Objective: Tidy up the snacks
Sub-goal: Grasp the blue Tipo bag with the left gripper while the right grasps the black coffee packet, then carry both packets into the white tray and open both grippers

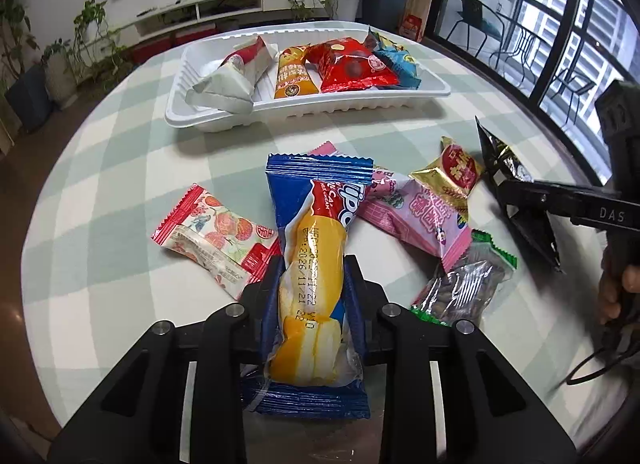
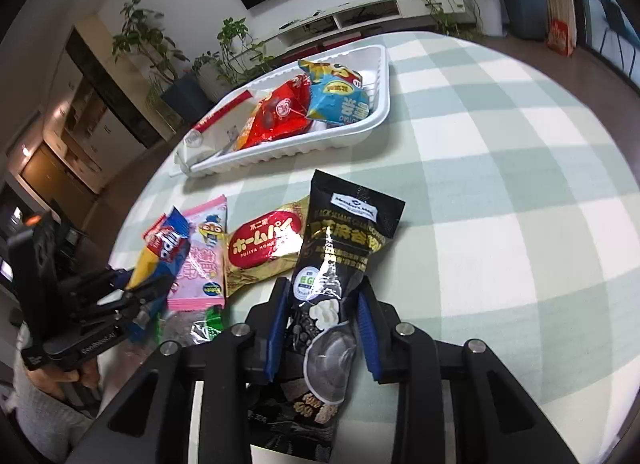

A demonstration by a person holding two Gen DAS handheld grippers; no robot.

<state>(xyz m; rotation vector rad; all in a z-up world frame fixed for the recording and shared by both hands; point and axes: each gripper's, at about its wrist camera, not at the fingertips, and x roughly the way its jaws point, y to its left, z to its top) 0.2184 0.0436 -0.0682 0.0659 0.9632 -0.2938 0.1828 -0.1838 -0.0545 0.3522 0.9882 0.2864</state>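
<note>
Left wrist view: left gripper (image 1: 314, 284) pinches the blue cake pack (image 1: 312, 264), right gripper (image 2: 324, 320) clamps the black pouch (image 2: 340, 264), both mid-table among loose snacks; white tray (image 1: 400, 102) of snacks sits toward the far edge.

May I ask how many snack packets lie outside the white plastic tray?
6: blue cake packet in left gripper, black pouch in right gripper; red-white, pink, gold, green packets between. More may hide.
</note>
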